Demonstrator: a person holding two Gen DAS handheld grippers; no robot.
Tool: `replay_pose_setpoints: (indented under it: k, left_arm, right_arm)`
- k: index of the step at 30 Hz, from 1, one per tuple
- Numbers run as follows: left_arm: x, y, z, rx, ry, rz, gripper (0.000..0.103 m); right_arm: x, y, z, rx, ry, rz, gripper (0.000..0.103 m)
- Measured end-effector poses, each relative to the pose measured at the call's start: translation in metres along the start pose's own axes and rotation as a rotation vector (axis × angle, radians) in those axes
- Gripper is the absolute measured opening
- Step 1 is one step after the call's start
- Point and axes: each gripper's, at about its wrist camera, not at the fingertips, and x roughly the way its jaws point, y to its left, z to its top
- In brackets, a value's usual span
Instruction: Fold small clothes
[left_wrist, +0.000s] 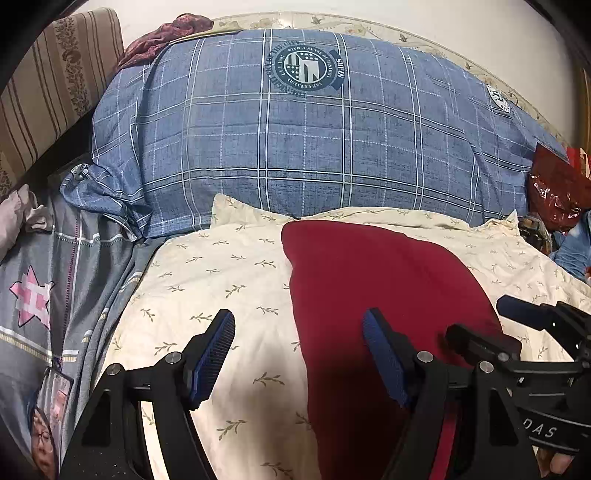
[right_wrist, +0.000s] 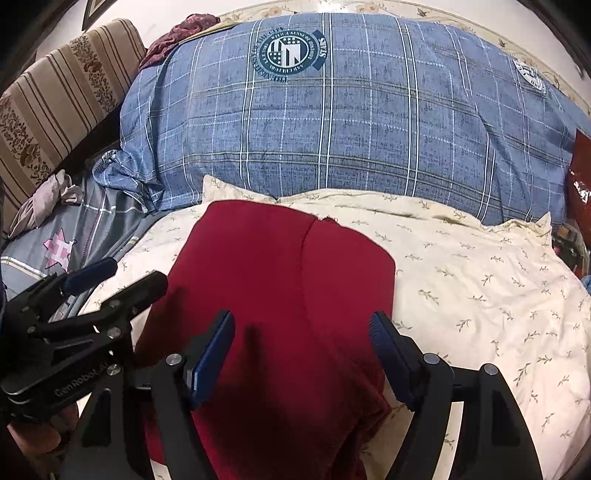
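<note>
A dark red garment (left_wrist: 373, 295) lies flat on a cream leaf-print sheet (left_wrist: 221, 280). In the right wrist view the red garment (right_wrist: 280, 280) looks folded, with a seam down its middle. My left gripper (left_wrist: 299, 354) is open and empty, hovering over the garment's left edge. My right gripper (right_wrist: 303, 354) is open and empty, hovering over the garment's near half. Each gripper shows in the other's view: the right one (left_wrist: 495, 328) at the right, the left one (right_wrist: 122, 280) at the left.
A big blue plaid duvet (left_wrist: 314, 147) is piled behind the cream sheet (right_wrist: 480, 280). A grey star-print cover (left_wrist: 40, 288) lies at the left, below a striped headboard (left_wrist: 48, 81). Red plastic bags (left_wrist: 557, 195) sit at the right edge.
</note>
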Motion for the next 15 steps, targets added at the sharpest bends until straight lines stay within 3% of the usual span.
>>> replay_pose_setpoints:
  k: [15]
  left_arm:
    - [-0.0014, -0.0019, -0.0007, 0.013, -0.008, 0.003, 0.072]
  right_arm:
    - [-0.0013, 0.0014, -0.0011, 0.004, 0.006, 0.006, 0.077]
